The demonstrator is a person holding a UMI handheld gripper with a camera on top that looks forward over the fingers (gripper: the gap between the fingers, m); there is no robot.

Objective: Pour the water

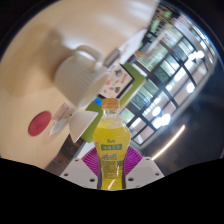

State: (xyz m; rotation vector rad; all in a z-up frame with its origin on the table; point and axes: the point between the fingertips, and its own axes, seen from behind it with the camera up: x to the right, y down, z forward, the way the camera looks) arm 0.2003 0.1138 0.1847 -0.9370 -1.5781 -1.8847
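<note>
Tool (112,176) pinching a bottle (112,148): both fingers closed against its lower body, the pink pads (90,160) pressed to either side of the label. Bottle clear, filled with yellowish liquid, green label across the middle, orange cap (111,103) at the far end. Long axis running straight out from the tool, between the fingers and forward, cap pointing away; bottle roughly in line with the fingers, apparently lifted clear of the tabletop (40,60), though contact underneath hidden. Cap apparently in place, so pouring judged not yet begun. Receiving vessel most likely the white mug (78,70), lying beyond the cap and to the left of the bottle's axis, well apart from it; handle (106,72) turned toward the right. Mouth of the mug not plainly visible from this angle, so fill level impossible to tell. Coming move judged to turn on this offset: bottle neck to be carried forward and leftward over the mug, then tipped about the tool's axis. Nearer the tool on the left, a small red disc (40,123) flat on the tabletop, identity unclear, and a white sheet or card (82,122) just beside the bottle's left flank. Beyond the mug, another flat pale object (128,45), too indistinct to name. To the right, large windows (165,70). Nothing standing directly between cap and mug; the card and disc lying low, below the likely path.
</note>
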